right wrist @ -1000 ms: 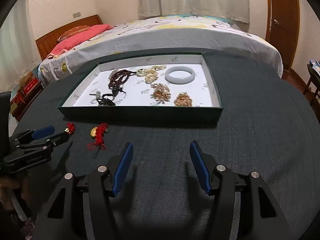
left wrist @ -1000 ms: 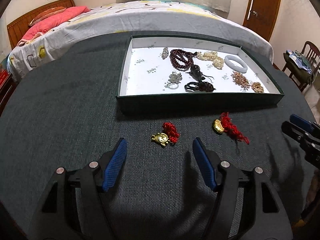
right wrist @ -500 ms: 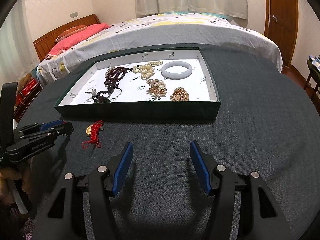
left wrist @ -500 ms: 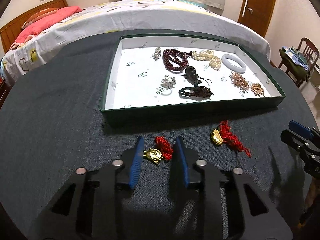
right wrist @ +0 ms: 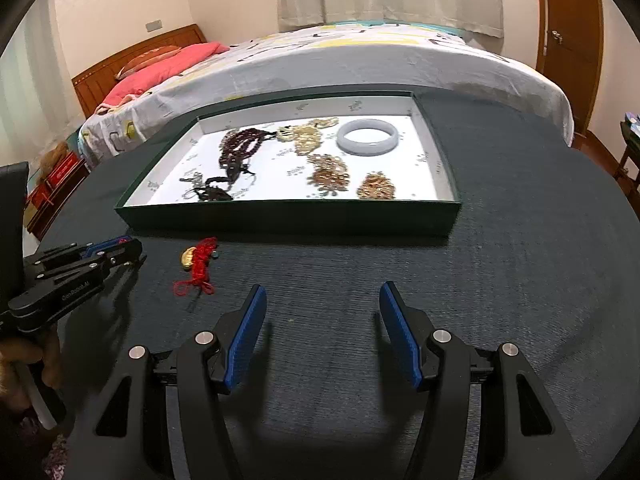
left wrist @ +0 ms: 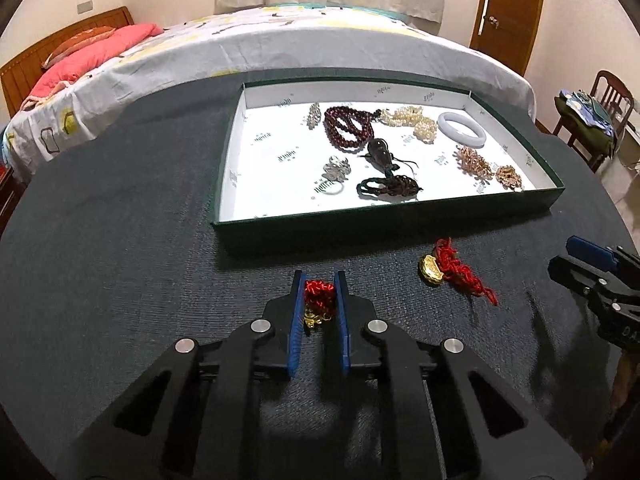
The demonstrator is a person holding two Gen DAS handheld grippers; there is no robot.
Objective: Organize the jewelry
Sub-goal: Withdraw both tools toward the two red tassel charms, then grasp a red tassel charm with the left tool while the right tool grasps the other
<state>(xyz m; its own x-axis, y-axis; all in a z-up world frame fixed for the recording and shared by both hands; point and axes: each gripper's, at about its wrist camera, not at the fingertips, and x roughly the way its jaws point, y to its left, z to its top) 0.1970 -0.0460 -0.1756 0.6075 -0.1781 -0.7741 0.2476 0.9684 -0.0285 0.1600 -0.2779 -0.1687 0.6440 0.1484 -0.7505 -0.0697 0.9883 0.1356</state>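
My left gripper (left wrist: 318,280) is shut on a gold charm with a red knotted cord (left wrist: 317,300), just in front of the green jewelry tray (left wrist: 280,236). A second gold charm with a red cord (left wrist: 452,270) lies on the table to its right; it also shows in the right wrist view (right wrist: 198,266). The tray (right wrist: 288,216) holds a white bangle (right wrist: 367,141), dark red beads (left wrist: 347,130), pearls and several small pieces. My right gripper (right wrist: 322,304) is open and empty above bare table, right of the second charm. The left gripper shows in the right wrist view (right wrist: 132,252).
The round table has a dark grey-green cloth (left wrist: 120,240). A bed (left wrist: 280,40) stands behind it, a door (left wrist: 508,12) at the back right, and a wooden chair with clothes (left wrist: 592,120) at the right.
My left gripper moved forward around the near charm and shut on it. The right gripper stayed open, and its view shifted slightly.
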